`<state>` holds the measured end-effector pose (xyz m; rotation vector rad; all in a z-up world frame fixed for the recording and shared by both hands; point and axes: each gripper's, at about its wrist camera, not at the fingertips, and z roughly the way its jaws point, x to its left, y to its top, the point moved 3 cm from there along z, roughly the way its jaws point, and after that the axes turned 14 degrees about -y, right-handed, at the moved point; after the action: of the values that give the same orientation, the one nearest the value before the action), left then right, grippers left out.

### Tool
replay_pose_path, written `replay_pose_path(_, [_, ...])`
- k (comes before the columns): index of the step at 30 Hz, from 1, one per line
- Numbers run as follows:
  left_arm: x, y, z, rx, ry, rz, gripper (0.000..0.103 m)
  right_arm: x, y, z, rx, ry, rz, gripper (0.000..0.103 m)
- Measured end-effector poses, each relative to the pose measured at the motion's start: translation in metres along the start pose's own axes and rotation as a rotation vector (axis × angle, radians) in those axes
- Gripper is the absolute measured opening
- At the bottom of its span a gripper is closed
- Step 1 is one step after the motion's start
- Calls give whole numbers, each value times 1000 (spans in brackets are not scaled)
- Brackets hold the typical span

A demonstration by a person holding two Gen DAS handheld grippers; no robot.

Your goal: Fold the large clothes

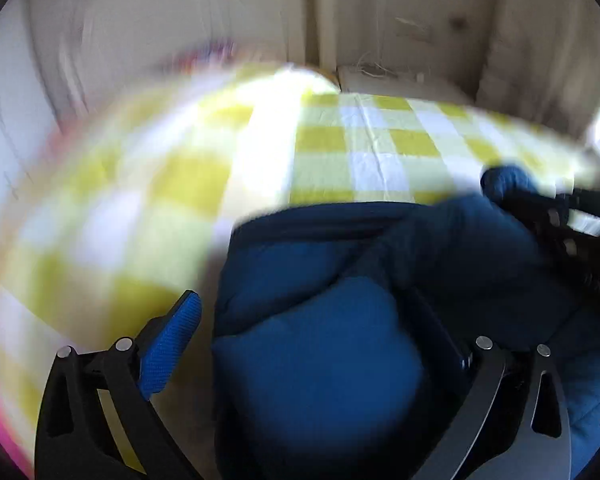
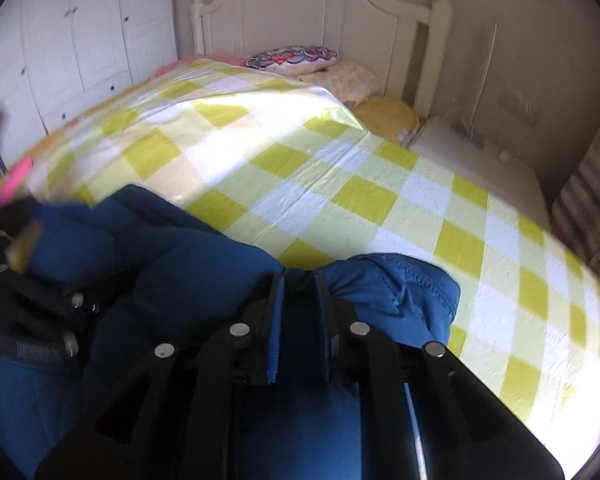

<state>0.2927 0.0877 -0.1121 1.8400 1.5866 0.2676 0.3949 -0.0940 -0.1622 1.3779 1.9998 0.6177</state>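
A large dark blue garment (image 1: pixel 320 352) lies bunched on the yellow-and-white checked bedspread (image 1: pixel 360 148). My left gripper (image 1: pixel 300 320) is open: its left pad (image 1: pixel 172 348) is bare, and the cloth fills the gap and hides the right fingertip. My right gripper (image 2: pixel 298 320) is shut on a fold of the blue garment (image 2: pixel 384 292) near the bed's front. The right gripper also shows at the right edge of the left wrist view (image 1: pixel 556 216), and the left gripper at the left edge of the right wrist view (image 2: pixel 40 312). The left wrist view is blurred.
The bedspread (image 2: pixel 340 184) covers the bed. Pillows (image 2: pixel 300 58) lie by the white headboard (image 2: pixel 300 12). A white wardrobe (image 2: pixel 80 40) stands to the left and a white bedside unit (image 2: pixel 460 148) to the right. A pink edge (image 2: pixel 16 184) shows at the bed's left.
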Motion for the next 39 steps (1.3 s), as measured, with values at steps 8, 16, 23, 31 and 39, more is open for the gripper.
replay_pose_path(8, [-1,-13,-9,-52,26,5,99,25,39,-35,-54,-43,-92,38])
replay_pose_path(16, [3,-15,-11,-73,25,-2,99,41,27,9,116,6,-149,57])
replay_pose_path(23, [5,-15,-12,-82,15,-6,99,-10,34,-17,-28,-143,-1,68])
replay_pose_path(31, [4,-15,-12,-82,12,-7,99,-24,14,15,89,-82,41,70])
replay_pose_path(39, [5,-15,-13,-87,6,-10,99,-22,18,17,77,-165,6,81])
